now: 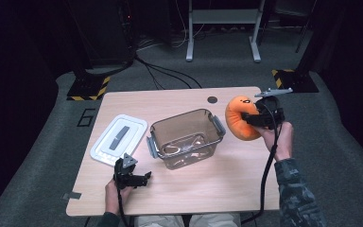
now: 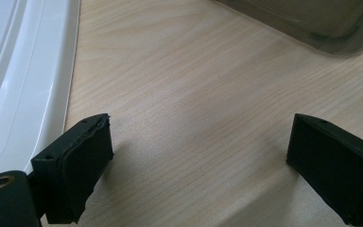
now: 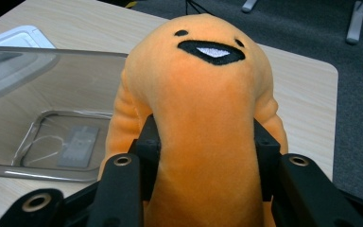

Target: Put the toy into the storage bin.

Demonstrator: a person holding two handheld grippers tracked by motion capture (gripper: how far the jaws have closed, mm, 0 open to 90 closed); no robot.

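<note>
Right gripper (image 1: 259, 119) has its fingers pinching the orange plush toy (image 1: 240, 118) round the middle, held up just right of the clear tub (image 1: 187, 138), probably to drop it in. Left gripper (image 1: 140, 180) idles with fingers spread over the bench (image 1: 179, 187), beside the white lid (image 1: 118, 138)

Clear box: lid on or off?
Off. The box stands open-topped; its white lid lies flat on the table to its left.
</note>
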